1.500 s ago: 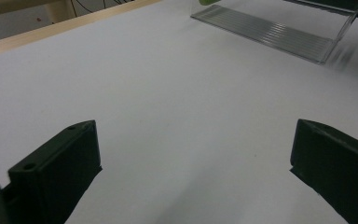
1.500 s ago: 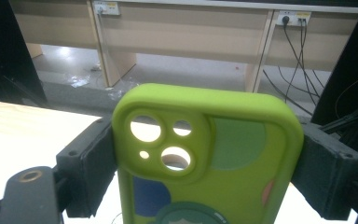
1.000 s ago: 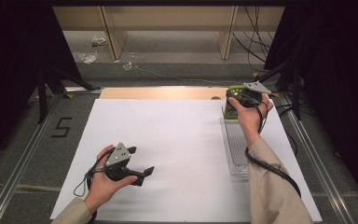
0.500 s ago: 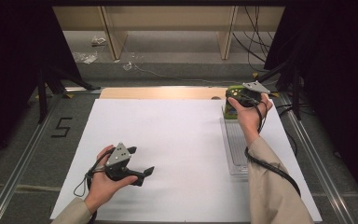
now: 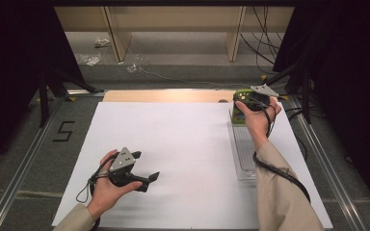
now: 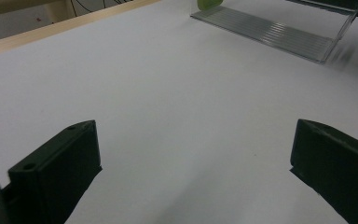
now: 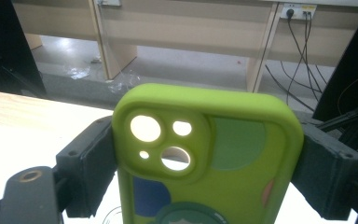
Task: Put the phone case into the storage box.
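The green phone case (image 7: 209, 158) stands upright between the fingers (image 7: 86, 168) of the right gripper (image 5: 250, 102), its long axis running up and down in the right gripper view, the camera cutouts at its top end. The fingers press its two long edges, one on each side, so the grip crosses the case's short width. In the high view it sits at the far right of the counter (image 5: 173, 144), held at the far end of the clear plastic tray (image 5: 244, 149); whether it hangs above the tray or rests on it cannot be told.

The tray lies lengthwise, running from the case toward the person's side, so it is just beside the case and directly on the near side of it. Any move to lay the case down probably turns on tipping its long axis to match the tray's.

The left gripper (image 5: 142, 179) hovers low over the white sheet at the near left, well apart from the case, its fingers (image 6: 60, 168) spread wide with nothing between them. The right hand is plainly the nearer one.
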`<state>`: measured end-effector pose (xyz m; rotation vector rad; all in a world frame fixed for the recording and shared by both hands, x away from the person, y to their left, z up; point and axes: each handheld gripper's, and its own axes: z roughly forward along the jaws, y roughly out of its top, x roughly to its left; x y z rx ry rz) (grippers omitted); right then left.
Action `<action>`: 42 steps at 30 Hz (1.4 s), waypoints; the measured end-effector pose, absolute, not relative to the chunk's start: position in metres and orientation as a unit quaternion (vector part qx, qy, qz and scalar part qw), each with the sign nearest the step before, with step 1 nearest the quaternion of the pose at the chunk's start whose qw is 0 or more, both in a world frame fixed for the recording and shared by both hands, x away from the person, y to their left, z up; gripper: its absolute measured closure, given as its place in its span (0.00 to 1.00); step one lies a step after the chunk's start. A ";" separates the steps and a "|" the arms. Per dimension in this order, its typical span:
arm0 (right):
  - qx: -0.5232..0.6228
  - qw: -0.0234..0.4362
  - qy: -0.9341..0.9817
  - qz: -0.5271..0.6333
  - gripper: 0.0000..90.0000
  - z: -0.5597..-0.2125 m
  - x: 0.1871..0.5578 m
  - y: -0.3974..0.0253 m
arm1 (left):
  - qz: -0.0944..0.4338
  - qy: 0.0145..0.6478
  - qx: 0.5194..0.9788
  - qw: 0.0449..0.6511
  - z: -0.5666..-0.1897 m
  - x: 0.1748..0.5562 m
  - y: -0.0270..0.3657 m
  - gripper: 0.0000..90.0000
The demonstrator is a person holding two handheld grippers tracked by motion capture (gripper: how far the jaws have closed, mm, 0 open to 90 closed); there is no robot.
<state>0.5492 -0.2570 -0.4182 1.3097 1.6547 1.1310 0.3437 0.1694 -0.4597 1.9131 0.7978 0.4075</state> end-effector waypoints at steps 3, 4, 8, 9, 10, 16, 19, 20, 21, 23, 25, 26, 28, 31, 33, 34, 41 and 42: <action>0.509 0.365 0.644 0.439 0.19 -0.419 0.550 -0.257 | 0.168 0.329 0.788 0.493 -0.460 0.344 0.169 0.01; 0.510 0.364 0.644 0.439 0.19 -0.419 0.550 -0.257 | 0.167 0.329 0.788 0.493 -0.460 0.344 0.169 0.01; 0.509 0.364 0.644 0.440 0.19 -0.420 0.550 -0.258 | 0.168 0.329 0.788 0.492 -0.460 0.344 0.169 0.01; 0.509 0.364 0.644 0.440 0.19 -0.420 0.551 -0.258 | 0.168 0.329 0.788 0.492 -0.460 0.344 0.169 0.01; 0.509 0.364 0.644 0.440 0.19 -0.420 0.551 -0.258 | 0.168 0.329 0.788 0.492 -0.460 0.344 0.170 0.01; 0.510 0.361 0.645 0.441 0.19 -0.422 0.551 -0.258 | 0.168 0.329 0.788 0.492 -0.460 0.344 0.170 0.01; 0.509 0.361 0.644 0.441 0.19 -0.423 0.551 -0.258 | 0.168 0.329 0.788 0.492 -0.460 0.344 0.170 0.01; 0.509 0.361 0.645 0.441 0.19 -0.423 0.551 -0.258 | 0.168 0.329 0.789 0.492 -0.460 0.344 0.170 0.01; 0.509 0.361 0.645 0.441 0.19 -0.423 0.551 -0.258 | 0.168 0.329 0.789 0.492 -0.460 0.344 0.169 0.01; 0.508 0.361 0.645 0.441 0.19 -0.423 0.551 -0.258 | 0.168 0.328 0.788 0.492 -0.460 0.344 0.169 0.01; 0.508 0.361 0.646 0.441 0.19 -0.423 0.551 -0.258 | 0.167 0.328 0.789 0.492 -0.460 0.344 0.169 0.01; 0.508 0.361 0.646 0.441 0.19 -0.423 0.551 -0.258 | 0.168 0.329 0.789 0.492 -0.460 0.344 0.169 0.01; 0.507 0.361 0.646 0.441 0.19 -0.424 0.551 -0.257 | 0.168 0.329 0.788 0.492 -0.460 0.344 0.170 0.01; 0.507 0.362 0.646 0.442 0.19 -0.424 0.551 -0.257 | 0.168 0.328 0.789 0.492 -0.460 0.344 0.169 0.01; 0.507 0.362 0.645 0.442 0.19 -0.424 0.551 -0.257 | 0.167 0.328 0.789 0.492 -0.460 0.344 0.169 0.01; 0.507 0.363 0.645 0.442 0.19 -0.424 0.551 -0.257 | 0.167 0.328 0.789 0.492 -0.460 0.344 0.169 0.01; 0.507 0.364 0.645 0.442 0.19 -0.425 0.551 -0.257 | 0.167 0.328 0.789 0.492 -0.460 0.344 0.169 0.01; 0.507 0.364 0.645 0.442 0.18 -0.424 0.551 -0.257 | 0.166 0.328 0.789 0.492 -0.460 0.344 0.169 0.01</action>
